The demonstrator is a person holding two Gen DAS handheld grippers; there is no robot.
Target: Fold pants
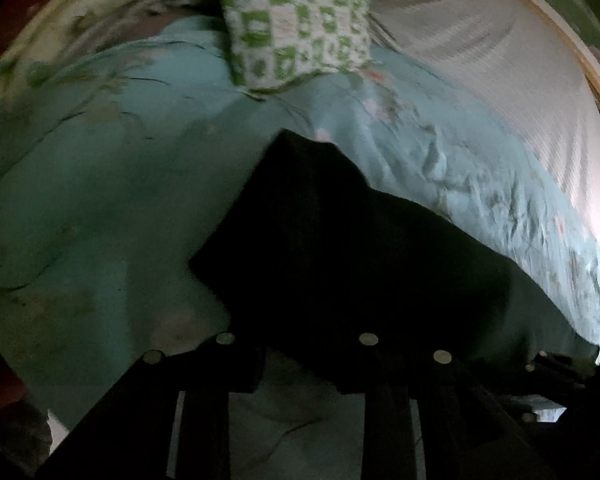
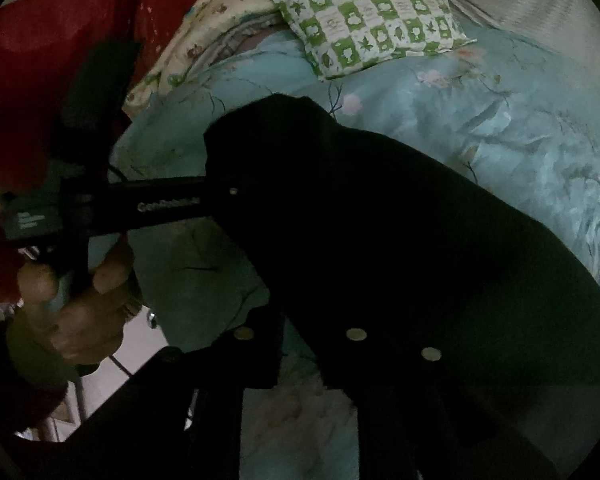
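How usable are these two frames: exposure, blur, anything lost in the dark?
Left wrist view: underexposed and motion-smeared; the black pants show no folds, the checked pillow is blurred, and white glare burns the right edge. Right wrist view: sharper pillow print, but the pants and both tools merge into black.

Left wrist view: sits low behind its own fingers, looks forward and down across the bed, close over the black pants point(image 1: 340, 248). Right wrist view: same low stance, set further right, with the left gripper point(image 2: 220, 196) at its left edge. Shared: pants, blue floral quilt point(image 1: 100, 200), green checked pillow point(image 1: 300, 20).
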